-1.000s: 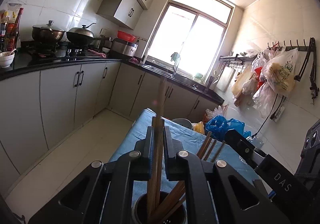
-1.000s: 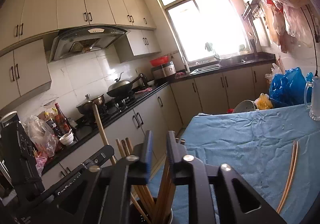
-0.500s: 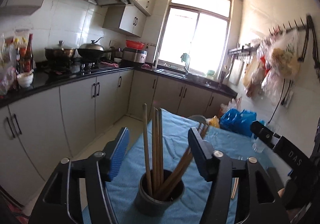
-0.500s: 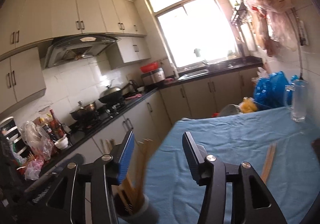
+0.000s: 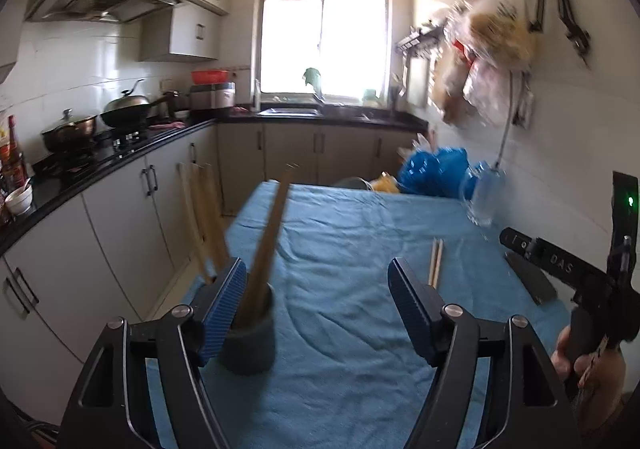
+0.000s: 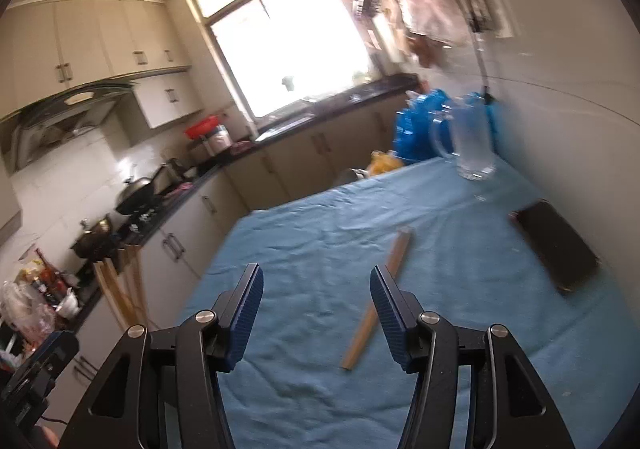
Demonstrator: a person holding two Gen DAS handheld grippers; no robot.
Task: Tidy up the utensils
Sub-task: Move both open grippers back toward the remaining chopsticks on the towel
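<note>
A dark grey cup (image 5: pixel 250 345) stands on the blue cloth (image 5: pixel 352 241) at the table's left front, holding several wooden chopsticks (image 5: pixel 266 245). My left gripper (image 5: pixel 316 305) is open and empty, with the cup just behind its left finger. A loose pair of chopsticks (image 5: pixel 435 263) lies flat on the cloth to the right. In the right wrist view that pair (image 6: pixel 380 297) lies ahead, close to the right finger of my open, empty right gripper (image 6: pixel 316 313). The chopstick tips (image 6: pixel 120 289) in the cup show at the left edge.
A glass mug (image 6: pixel 472 145) stands at the far right of the table, with blue bags (image 6: pixel 420 125) behind it. A flat black object (image 6: pixel 556 253) lies near the right wall. Cabinets and a counter (image 5: pixel 120 153) with pots run along the left.
Both grippers opened, let go of chopsticks into the cup and pulled back. The right gripper swung right toward the loose pair on the cloth.
</note>
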